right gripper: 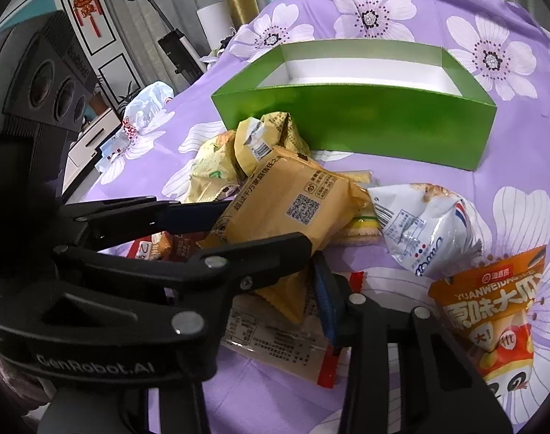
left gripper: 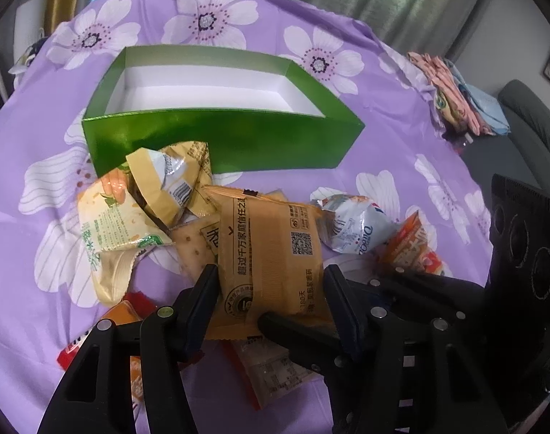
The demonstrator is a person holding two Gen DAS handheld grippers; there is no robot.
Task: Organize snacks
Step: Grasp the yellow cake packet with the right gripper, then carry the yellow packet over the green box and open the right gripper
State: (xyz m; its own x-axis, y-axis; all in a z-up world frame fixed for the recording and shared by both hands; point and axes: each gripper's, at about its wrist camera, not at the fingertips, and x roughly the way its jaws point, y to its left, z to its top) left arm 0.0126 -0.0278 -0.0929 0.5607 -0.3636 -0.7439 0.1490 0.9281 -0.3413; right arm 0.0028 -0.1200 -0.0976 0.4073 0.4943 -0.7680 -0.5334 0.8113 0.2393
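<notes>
A yellow-brown snack packet [left gripper: 271, 238] [right gripper: 293, 202] lies on top of a pile of snacks on the purple flowered cloth. My left gripper [left gripper: 271, 289] stands around its near end, one finger pressed against each long side. My right gripper [right gripper: 313, 260] comes in from the right and pinches the packet's near corner; one of its fingers [left gripper: 293, 329] crosses under the packet in the left wrist view. The green box [left gripper: 220, 137] [right gripper: 365, 123] stands open and holds nothing, just behind the pile.
Around the held packet lie a white-and-blue packet [right gripper: 426, 231], an orange packet [right gripper: 492, 307], a pale green-printed packet [left gripper: 112, 224] and a clear cracker packet [right gripper: 275, 340]. Folded cloths [left gripper: 463, 97] sit at the table's right edge, a plastic bag [right gripper: 148, 108] at its left.
</notes>
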